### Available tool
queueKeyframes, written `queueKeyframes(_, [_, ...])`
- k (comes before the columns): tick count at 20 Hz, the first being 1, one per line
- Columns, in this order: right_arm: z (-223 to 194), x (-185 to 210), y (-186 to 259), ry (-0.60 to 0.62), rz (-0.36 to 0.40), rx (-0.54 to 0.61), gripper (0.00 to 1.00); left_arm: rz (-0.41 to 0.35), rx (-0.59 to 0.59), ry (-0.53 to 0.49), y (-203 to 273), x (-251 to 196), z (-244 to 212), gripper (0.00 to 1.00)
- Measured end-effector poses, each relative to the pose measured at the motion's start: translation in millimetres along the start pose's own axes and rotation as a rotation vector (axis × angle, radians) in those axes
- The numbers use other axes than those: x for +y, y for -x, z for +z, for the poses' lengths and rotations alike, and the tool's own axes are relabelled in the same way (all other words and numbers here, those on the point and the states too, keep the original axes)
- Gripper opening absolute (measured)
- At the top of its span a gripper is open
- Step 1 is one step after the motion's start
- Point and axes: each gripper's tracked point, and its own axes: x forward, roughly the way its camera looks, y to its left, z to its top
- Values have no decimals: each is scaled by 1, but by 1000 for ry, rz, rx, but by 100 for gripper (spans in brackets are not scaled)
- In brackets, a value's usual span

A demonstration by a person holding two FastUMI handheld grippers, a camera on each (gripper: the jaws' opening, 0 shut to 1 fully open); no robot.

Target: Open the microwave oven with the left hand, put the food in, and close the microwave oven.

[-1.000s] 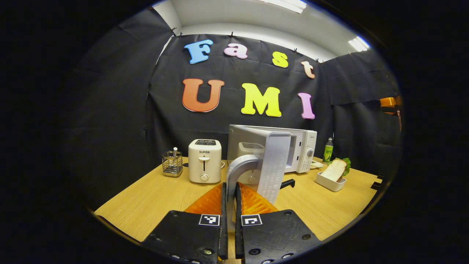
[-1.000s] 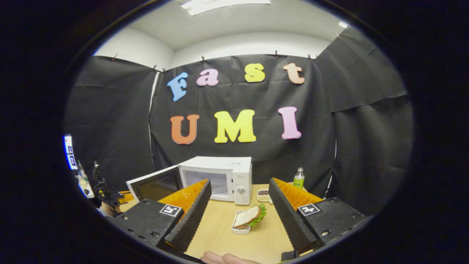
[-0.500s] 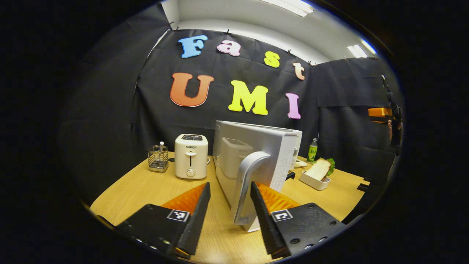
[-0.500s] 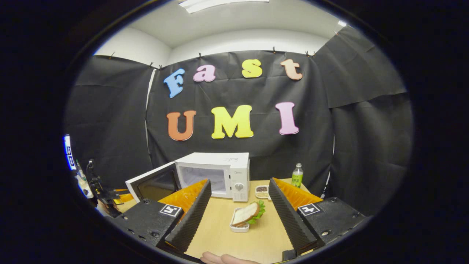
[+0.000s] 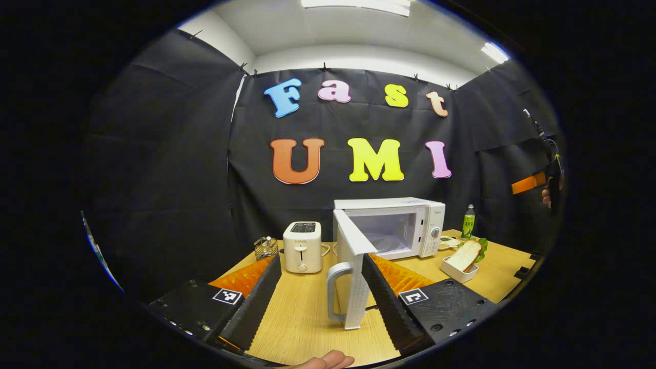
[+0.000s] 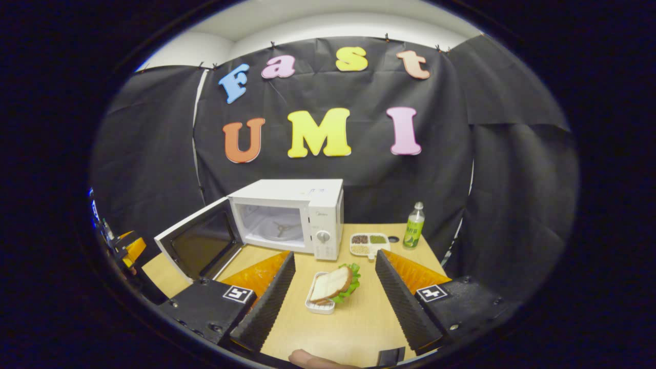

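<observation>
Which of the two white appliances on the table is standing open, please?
The microwave: its door is swung wide to the side, showing the cavity. The toaster beside it is a small closed box.

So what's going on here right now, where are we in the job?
The microwave door stands wide open and its cavity holds no food. The left tool is open, its fingers either side of the door handle without pressing on it. The right tool is also open, poised over the sandwich in its small white tray on the table. The food is not yet picked up.
</observation>
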Motion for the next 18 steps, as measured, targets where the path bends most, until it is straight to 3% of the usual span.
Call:
queueKeyframes(2, [-16,-11,-26,-43,39,125,100,-2,-10,3,6,-22,16,95])
queueKeyframes(3, [-25,-18,-40,-62,56,189,92,-4,-25,12,8,-31,26,95])
queueKeyframes(4, [-33,-25,-54,-81,73,250,100,-13,-33,19,8,-43,33,95])
queueKeyframes(5, [-42,-34,-68,-103,87,308,92,-12,-36,27,9,-53,38,95])
queueKeyframes(6, [-50,-43,-82,-127,92,356,100,-9,-41,29,8,-58,42,95])
queueKeyframes(8, [-66,-54,-110,-176,137,441,99,-2,-53,32,0,-71,49,95])
queueKeyframes(9, [-75,-55,-123,-211,170,480,88,-1,-63,37,-6,-75,53,95])
queueKeyframes(11, [-91,-53,-143,-279,258,555,86,10,-51,54,-18,-82,52,95])
queueKeyframes(12, [-99,-52,-151,-311,303,598,96,13,-42,70,-24,-85,52,95])
queueKeyframes(13, [-106,-51,-158,-343,334,632,85,21,-38,86,-29,-86,53,95])
queueKeyframes(16, [-121,-49,-175,-397,410,693,82,40,-20,124,-37,-84,54,95])
queueKeyframes(17, [-126,-46,-176,-413,440,711,91,51,-18,133,-36,-82,54,95])
queueKeyframes(18, [-131,-43,-177,-433,469,727,87,66,-23,136,-36,-77,56,95])
